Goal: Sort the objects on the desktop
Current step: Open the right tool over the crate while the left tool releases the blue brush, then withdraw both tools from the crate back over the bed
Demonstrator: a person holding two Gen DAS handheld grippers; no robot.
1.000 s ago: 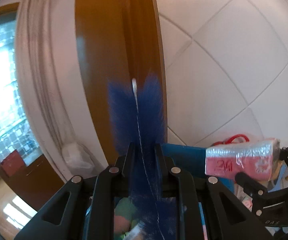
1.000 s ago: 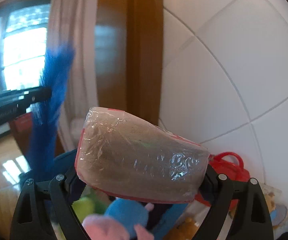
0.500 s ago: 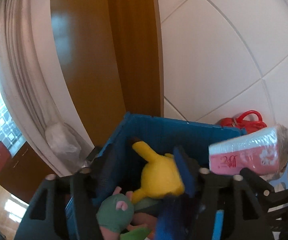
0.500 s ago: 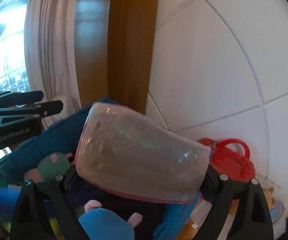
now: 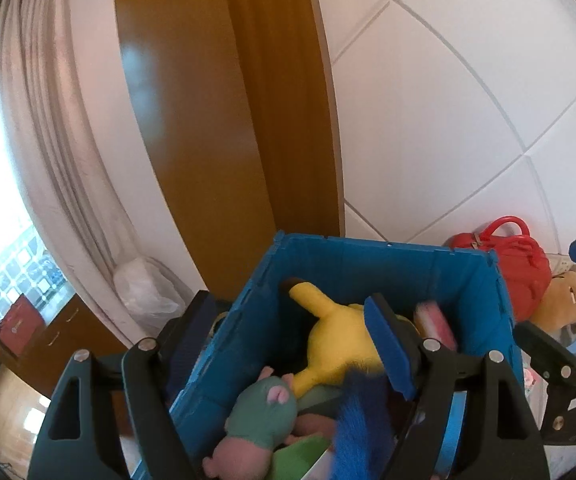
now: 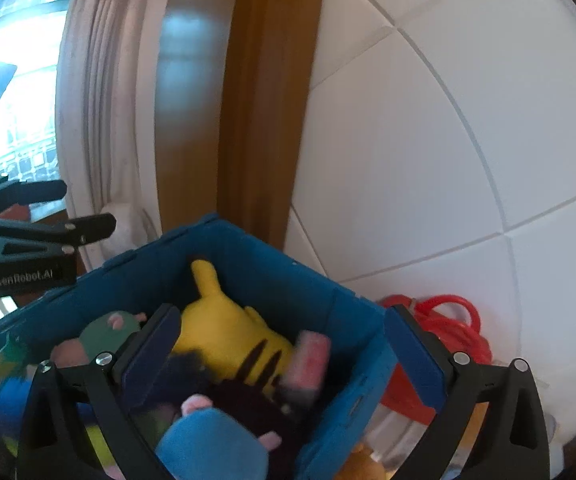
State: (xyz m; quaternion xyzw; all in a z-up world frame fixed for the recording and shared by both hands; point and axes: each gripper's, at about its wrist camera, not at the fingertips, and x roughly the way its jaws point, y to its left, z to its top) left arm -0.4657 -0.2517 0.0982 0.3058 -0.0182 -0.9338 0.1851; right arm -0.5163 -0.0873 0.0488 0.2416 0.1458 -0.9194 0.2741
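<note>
— Where are your grippers?

— Both hang over the blue bin (image 5: 351, 256). My right gripper (image 6: 280, 354) is spread wide and empty; my left gripper (image 5: 288, 344) is released too.

— And the sorted things?

— The pink tissue pack (image 6: 307, 364) lies in the bin at centre frame, directly beneath my right gripper, against the yellow plush (image 6: 224, 336). The blue duster (image 5: 357, 428) sits at lower centre, under my left gripper, long axis pointing toward me.

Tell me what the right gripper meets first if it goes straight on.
Probably the pink pack lying on the yellow toy in the blue bin; the right gripper is open over them. Depth is unclear.
</note>
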